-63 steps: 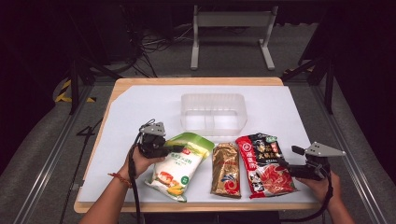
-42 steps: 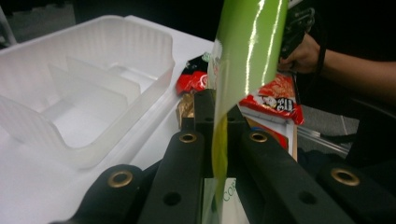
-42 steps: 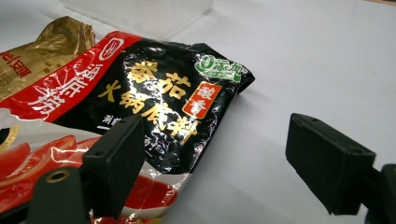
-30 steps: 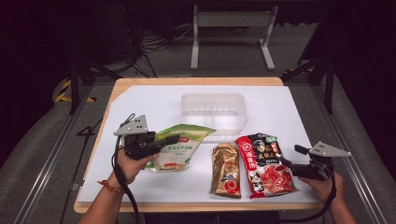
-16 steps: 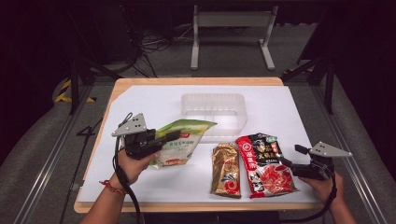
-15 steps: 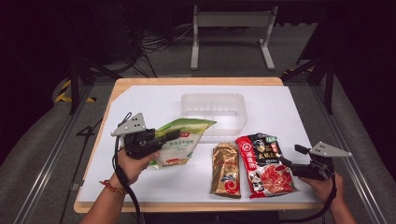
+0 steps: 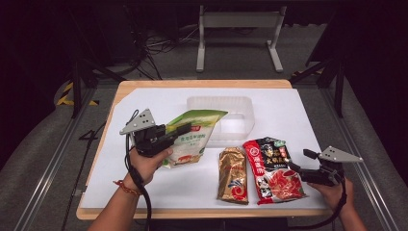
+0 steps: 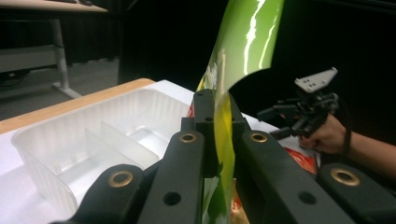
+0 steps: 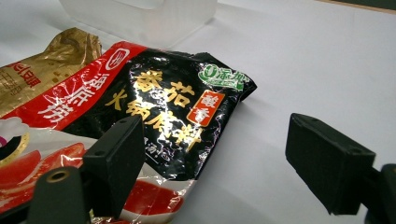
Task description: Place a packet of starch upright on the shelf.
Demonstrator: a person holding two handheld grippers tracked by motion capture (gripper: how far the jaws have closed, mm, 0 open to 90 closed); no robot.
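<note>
Right gripper [image 7: 308,169]: jaws spread, empty, low beside the red-and-black packet [image 7: 272,169], whose near end its jaw partly hides. Gold packet [image 7: 233,174] alongside. Left gripper [image 7: 185,130]: pinching the green packet [image 7: 192,139], lifted off the table [image 7: 298,110]; print unreadable. Clear tray [image 7: 240,103] behind.

Glossy green pouch [image 7: 192,137], translucent plastic tray [image 7: 243,106]

Tray [image 7: 243,103] is sitting on the table [image 7: 308,110], mid-width, toward the far edge. Three packets: the first [image 7: 192,139] is hanging off the table left of the tray's near corner, clamped in the left gripper [image 7: 185,129]. The second [image 7: 233,175] and third [image 7: 273,168] are lying side by side along the near edge. Right gripper [image 7: 308,155] is resting just right of the third, at the near right corner.
</note>
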